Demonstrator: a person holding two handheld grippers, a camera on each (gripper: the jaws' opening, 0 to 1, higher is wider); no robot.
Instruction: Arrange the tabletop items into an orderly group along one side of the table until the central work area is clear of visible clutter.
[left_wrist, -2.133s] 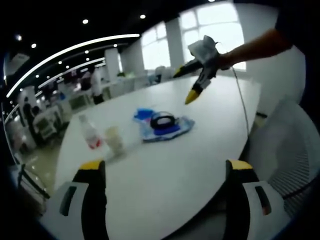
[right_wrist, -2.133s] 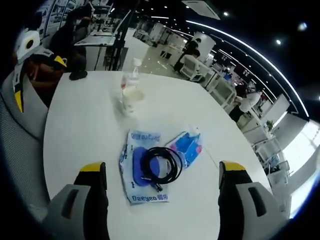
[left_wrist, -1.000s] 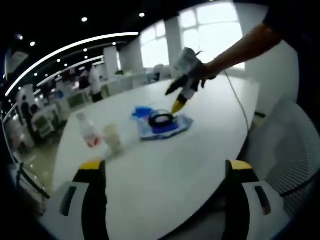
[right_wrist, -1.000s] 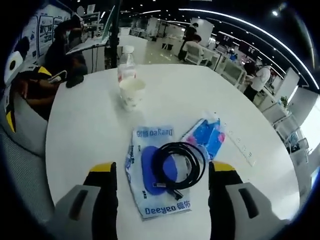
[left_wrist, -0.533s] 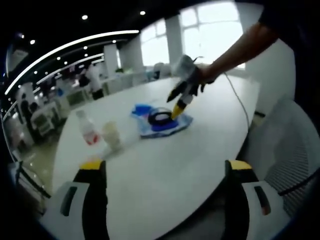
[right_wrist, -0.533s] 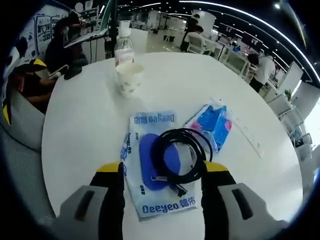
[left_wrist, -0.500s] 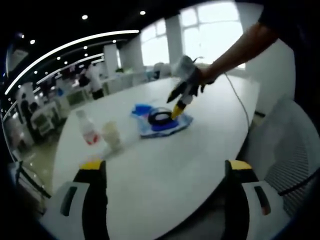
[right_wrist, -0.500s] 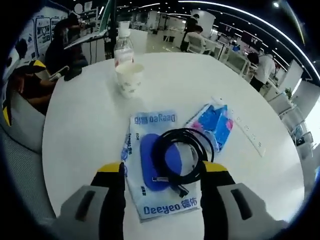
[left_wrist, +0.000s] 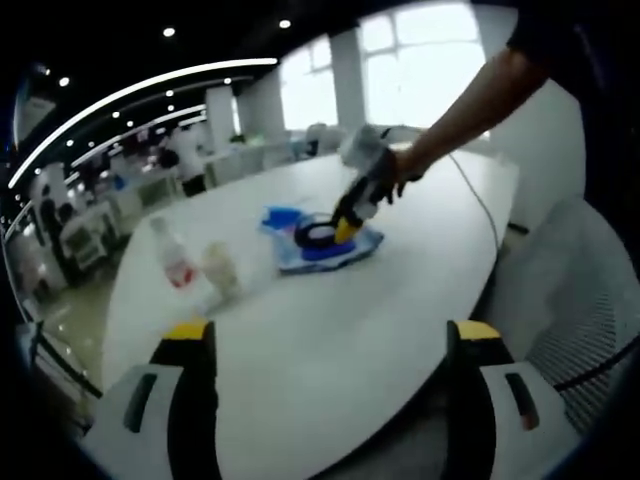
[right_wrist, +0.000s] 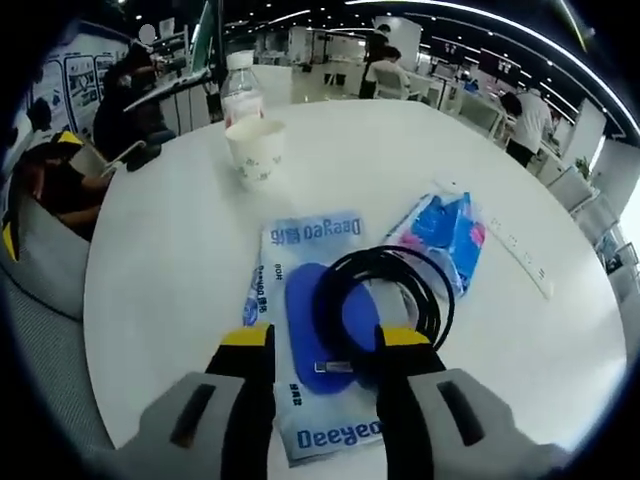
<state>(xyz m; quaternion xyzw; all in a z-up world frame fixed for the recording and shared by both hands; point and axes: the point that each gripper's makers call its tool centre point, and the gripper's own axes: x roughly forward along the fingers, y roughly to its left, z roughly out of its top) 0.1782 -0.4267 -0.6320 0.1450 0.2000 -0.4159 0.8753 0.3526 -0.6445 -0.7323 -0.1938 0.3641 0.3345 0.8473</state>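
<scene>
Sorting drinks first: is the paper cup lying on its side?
No, the paper cup stands upright, mouth up, on the table in front of the bottle.

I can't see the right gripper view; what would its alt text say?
Right gripper, jaws narrowed, reaches a coiled black cable lying on a blue-and-white plastic packet on a round white table. Beyond stand a white paper cup and a clear plastic bottle.

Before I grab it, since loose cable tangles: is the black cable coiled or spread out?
Coiled: the black cable lies in a round loop on the blue-and-white packet.

Bright window glare, glowing ceiling strips, soft blur, strong fisheye edge bending.
</scene>
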